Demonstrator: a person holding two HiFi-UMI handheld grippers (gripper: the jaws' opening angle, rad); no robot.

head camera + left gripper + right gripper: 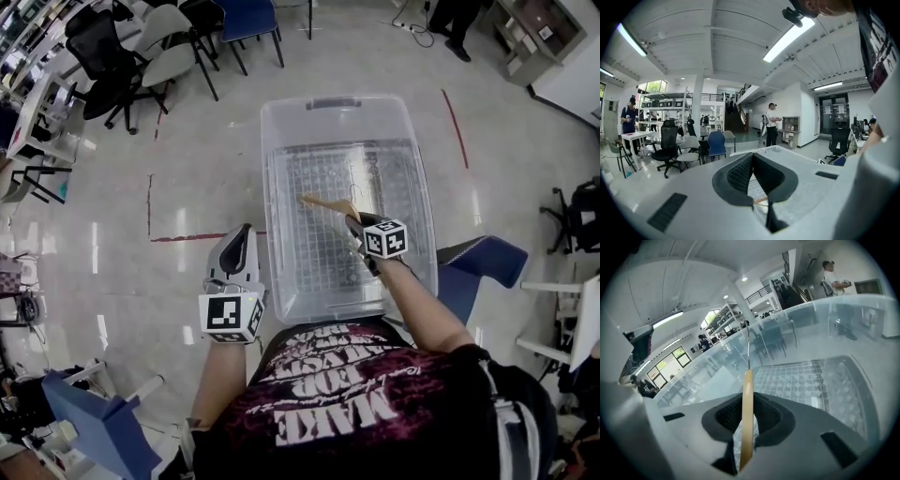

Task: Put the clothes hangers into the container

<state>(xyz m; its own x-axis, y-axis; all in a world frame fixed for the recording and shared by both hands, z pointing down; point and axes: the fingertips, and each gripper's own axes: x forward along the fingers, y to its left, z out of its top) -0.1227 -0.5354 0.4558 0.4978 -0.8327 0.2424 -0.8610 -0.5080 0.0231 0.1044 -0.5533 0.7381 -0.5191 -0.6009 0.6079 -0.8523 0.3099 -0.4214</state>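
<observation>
Gripping one wooden clothes hanger [328, 202], the right gripper [355, 226] has its jaws closed narrowly on the flat wooden body. In the right gripper view the hanger [746, 423] runs edge-on between the two pads, with its thin metal hook [748, 350] sticking up past the tips. One hanger counted, and no other shows in any view.

One clear plastic container [281, 131] sits on the floor [187, 141], straight in front of the person. It is lidless and has a grid-patterned bottom. The held hanger is inside the container's outline and its wall [811, 319] rises ahead of the jaws. Cannot tell if the hanger touches the bottom.

The left gripper [240, 247] is outside the container, just beside its left wall, over bare floor. In the left gripper view its jaws [752, 161] meet at the tips with nothing between them.

Two grippers in all, each carrying one marker cube.

Red tape lines [197, 236] mark the floor left of the container. One blue chair [246, 19] stands behind it. Several office chairs [112, 66] are at upper left, and their count is unclear.
</observation>
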